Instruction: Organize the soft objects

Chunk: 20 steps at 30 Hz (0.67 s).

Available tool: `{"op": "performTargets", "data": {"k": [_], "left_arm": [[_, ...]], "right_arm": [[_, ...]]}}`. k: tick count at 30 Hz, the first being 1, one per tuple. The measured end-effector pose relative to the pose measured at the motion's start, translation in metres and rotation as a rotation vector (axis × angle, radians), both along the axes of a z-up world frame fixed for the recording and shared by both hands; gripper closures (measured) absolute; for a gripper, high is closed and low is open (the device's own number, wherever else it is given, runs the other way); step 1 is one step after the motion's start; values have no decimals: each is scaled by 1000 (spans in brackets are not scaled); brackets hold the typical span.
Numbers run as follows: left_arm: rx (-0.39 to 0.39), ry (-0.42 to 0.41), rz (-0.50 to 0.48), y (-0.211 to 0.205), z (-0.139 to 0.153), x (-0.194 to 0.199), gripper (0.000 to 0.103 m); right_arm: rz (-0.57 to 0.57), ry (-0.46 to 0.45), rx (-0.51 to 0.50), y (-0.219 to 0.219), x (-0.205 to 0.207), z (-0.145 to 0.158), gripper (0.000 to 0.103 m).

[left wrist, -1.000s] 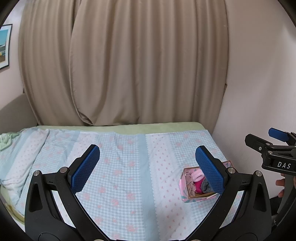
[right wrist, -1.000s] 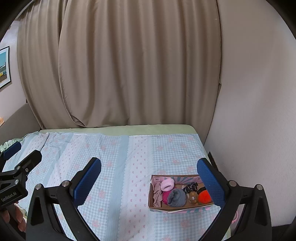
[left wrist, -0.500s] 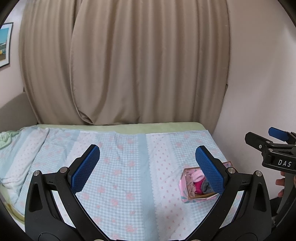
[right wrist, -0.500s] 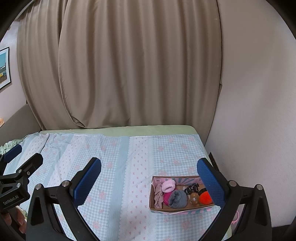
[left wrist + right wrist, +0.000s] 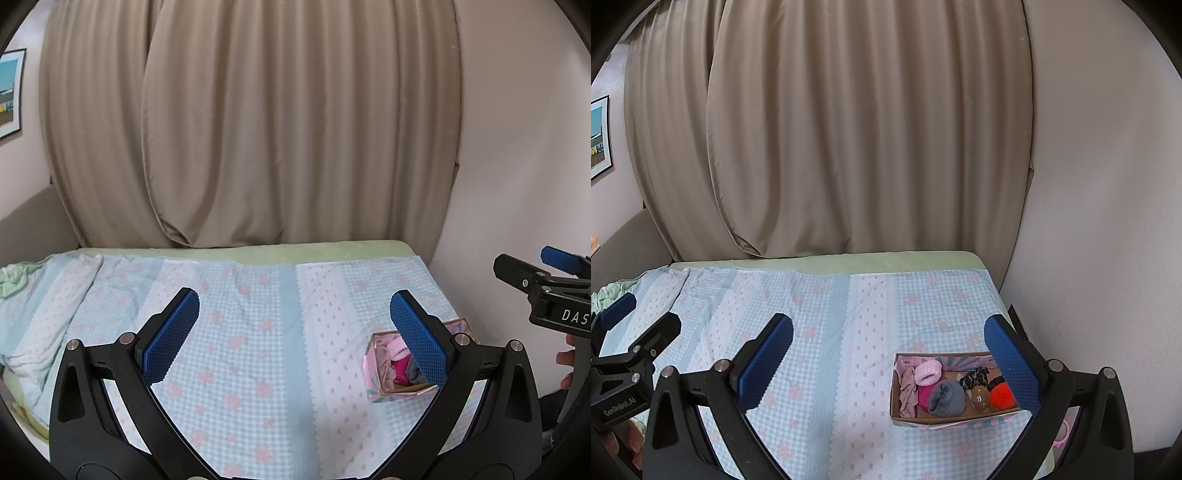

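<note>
The cardboard box (image 5: 955, 413) sits on the bed (image 5: 827, 332) near its right edge, close to the wall, and it already holds the soft things: a pink scrunchie (image 5: 928, 372), a grey rolled sock (image 5: 946, 398), a beige cloth (image 5: 908, 391), a small brown plush (image 5: 979, 398) and an orange pom-pom (image 5: 1001, 394). The box runs long from left to right across the bed, with its open top facing up. From the right tongs (image 5: 888, 356) it lies ahead, lower and to the right, its far end tucked behind the right blue pad, so this pair is the nearer of the two and looks down into it almost squarely. From the left tongs (image 5: 294, 332) the same box (image 5: 373, 380) lies well off to the right, half hidden by the right pad, and is seen end-on. Both pairs are spread wide apart and hold nothing. No loose soft item shows on the checked sheet between the tongs and the box, so the sorting appears largely done; any further reach would most likely fall to the right tongs, angling down and rightward along the box's long side.
</note>
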<state>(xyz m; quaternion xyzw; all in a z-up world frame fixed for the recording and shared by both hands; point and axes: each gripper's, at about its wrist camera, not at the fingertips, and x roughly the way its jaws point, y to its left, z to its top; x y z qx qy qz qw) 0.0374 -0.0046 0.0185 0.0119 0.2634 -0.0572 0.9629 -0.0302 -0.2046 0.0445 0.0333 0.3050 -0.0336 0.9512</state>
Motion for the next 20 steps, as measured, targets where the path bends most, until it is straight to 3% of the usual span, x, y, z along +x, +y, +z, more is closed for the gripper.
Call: {"op": "performTargets", "data": {"k": [20], "left_arm": [[19, 22, 32, -5, -8, 8, 0]], "right_arm": [[31, 37, 11, -2, 21, -7, 0]]}}
